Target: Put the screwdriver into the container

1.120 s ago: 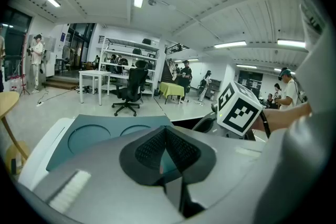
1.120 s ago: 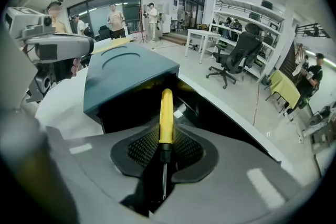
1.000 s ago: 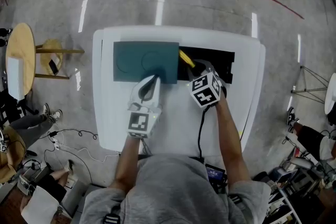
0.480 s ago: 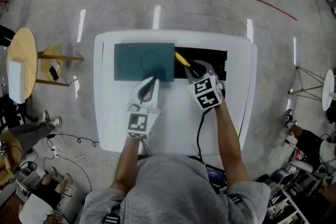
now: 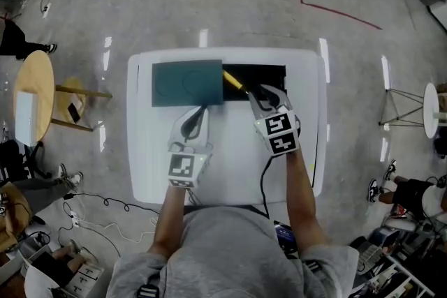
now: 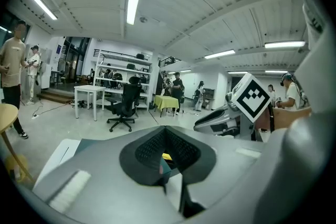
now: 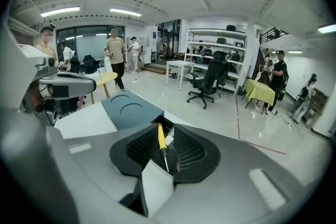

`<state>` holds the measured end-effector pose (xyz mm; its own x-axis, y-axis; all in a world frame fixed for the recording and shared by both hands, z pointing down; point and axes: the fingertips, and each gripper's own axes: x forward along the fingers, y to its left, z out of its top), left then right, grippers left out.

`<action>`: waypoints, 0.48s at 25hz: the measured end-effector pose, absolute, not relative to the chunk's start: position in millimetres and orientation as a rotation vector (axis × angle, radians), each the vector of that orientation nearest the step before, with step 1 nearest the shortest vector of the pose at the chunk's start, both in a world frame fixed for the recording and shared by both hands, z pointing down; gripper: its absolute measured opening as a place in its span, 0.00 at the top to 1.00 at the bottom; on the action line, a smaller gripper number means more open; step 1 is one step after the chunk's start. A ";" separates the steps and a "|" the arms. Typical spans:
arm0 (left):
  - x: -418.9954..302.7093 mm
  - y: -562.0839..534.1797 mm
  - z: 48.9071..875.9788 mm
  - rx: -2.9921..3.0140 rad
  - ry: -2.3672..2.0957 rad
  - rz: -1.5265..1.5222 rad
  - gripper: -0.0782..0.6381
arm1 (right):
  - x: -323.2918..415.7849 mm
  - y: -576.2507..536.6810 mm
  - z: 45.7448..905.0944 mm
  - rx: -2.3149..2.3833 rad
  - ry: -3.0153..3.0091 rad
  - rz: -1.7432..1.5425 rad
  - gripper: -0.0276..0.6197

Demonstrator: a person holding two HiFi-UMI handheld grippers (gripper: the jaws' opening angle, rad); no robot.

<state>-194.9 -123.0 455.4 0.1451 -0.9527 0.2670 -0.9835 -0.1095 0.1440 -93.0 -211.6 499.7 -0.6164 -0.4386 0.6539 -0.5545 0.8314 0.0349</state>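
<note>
The yellow-handled screwdriver lies slanted in the black container, its handle by the edge next to the teal lid. My right gripper hovers above the container's near side. It is open, its jaws have just been opening, and the pads do not touch the tool. In the right gripper view the screwdriver shows below, through the gap between the jaws. My left gripper hangs over the white table just in front of the lid, shut on nothing.
A round wooden stool stands left of the table and a tripod stand to the right. Cables trail on the floor at the near left. An office chair and people stand farther off in the room.
Both grippers have risen off the table, the right one more. The right gripper has drawn back from the container, and the screwdriver has stayed inside it.
</note>
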 end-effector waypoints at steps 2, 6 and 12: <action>-191.1 -115.1 445.7 2.150 -1.889 0.138 0.88 | -83.5 -203.8 485.0 0.770 -2.361 0.223 0.81; -181.3 -97.4 429.7 2.181 -1.901 0.124 0.88 | -60.4 -184.5 464.8 0.871 -2.405 0.212 0.81; -161.9 -77.4 409.8 2.227 -1.895 0.119 0.87 | -28.5 -156.5 441.4 1.000 -2.468 0.287 0.83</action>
<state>-161.9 -77.4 409.8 0.1679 -0.9654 0.1993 -0.9828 -0.1481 0.1105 -28.5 -156.5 441.4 -0.6304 -0.6041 0.4875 -0.7000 0.7139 -0.0205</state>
